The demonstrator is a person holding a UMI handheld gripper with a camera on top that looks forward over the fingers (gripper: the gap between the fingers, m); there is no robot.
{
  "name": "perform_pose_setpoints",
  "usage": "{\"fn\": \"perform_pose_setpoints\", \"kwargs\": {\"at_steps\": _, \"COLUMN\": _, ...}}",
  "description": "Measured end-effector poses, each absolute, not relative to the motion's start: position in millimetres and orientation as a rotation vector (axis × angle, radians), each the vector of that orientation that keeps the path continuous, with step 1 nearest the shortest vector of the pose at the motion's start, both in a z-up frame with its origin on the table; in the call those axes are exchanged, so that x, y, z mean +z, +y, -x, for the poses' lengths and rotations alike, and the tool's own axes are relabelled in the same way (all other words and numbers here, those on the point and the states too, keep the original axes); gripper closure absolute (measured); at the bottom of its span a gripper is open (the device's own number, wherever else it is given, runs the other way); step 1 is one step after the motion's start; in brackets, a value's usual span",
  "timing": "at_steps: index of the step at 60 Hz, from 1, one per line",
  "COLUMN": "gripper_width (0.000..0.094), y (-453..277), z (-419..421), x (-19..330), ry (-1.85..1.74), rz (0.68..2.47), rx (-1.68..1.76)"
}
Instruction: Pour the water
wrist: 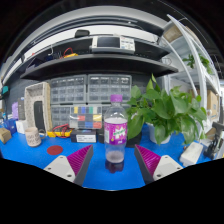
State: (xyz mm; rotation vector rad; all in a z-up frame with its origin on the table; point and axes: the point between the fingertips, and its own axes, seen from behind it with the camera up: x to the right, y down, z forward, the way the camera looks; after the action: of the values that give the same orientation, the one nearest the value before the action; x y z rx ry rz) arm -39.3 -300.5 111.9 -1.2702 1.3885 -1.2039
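On the blue tabletop (100, 170), a clear plastic bottle with a pink label and purple cap (115, 128) stands upright just ahead of the gripper (113, 160), left of a leafy green potted plant (165, 110). The fingers are spread apart, nothing held, the bottle in line with the gap. This looks like the approach step; next the fingers must advance around the bottle and close.

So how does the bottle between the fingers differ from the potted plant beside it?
The bottle is slim, clear plastic with a purple cap and label; the potted plant is broad, leafy and green. The bottle stands between the open fingers, while the plant sits beyond them. Both stand upright on the blue table.
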Motion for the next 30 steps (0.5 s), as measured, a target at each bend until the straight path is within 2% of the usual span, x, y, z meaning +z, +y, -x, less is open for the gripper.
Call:
{"fn": "perform_pose_setpoints", "kwargs": {"at_steps": 12, "gripper_width": 0.008, "y": -309, "z": -15, "x": 114, "ry": 1.337, "rz": 1.327, "rx": -1.247}}
{"fn": "perform_pose_setpoints", "kwargs": {"at_steps": 17, "gripper_width": 0.0116, "y": -307, "z": -31, "x": 119, "ry": 1.325, "rz": 1.317, "rx": -1.242}}
{"fn": "perform_pose_setpoints", "kwargs": {"at_steps": 23, "gripper_width": 0.0201, "y": -305, "z": -44, "x": 123, "ry": 1.324, "rz": 1.291, "rx": -1.242}}
{"fn": "perform_pose_setpoints", "kwargs": {"at_steps": 24, "gripper_width": 0.0273, "y": -306, "z": -45, "x": 123, "ry": 1.327, "rz": 1.289, "rx": -1.243}}
{"fn": "perform_pose_setpoints", "kwargs": {"at_steps": 25, "gripper_width": 0.0255, "y": -307, "z": -46, "x": 123, "ry": 1.329, "rz": 1.288, "rx": -1.246}}
{"fn": "perform_pose_setpoints", "kwargs": {"at_steps": 26, "gripper_width": 0.0284, "y": -308, "z": -47, "x": 123, "ry": 1.331, "rz": 1.285, "rx": -1.253}}
{"fn": "perform_pose_setpoints", "kwargs": {"at_steps": 28, "gripper_width": 0.0412, "y": -310, "z": -48, "x": 126, "ry": 1.328, "rz": 1.273, "rx": -1.273}}
{"fn": "perform_pose_setpoints", "kwargs": {"at_steps": 30, "gripper_width": 0.0424, "y": -310, "z": -51, "x": 127, "ry": 1.327, "rz": 1.272, "rx": -1.268}}
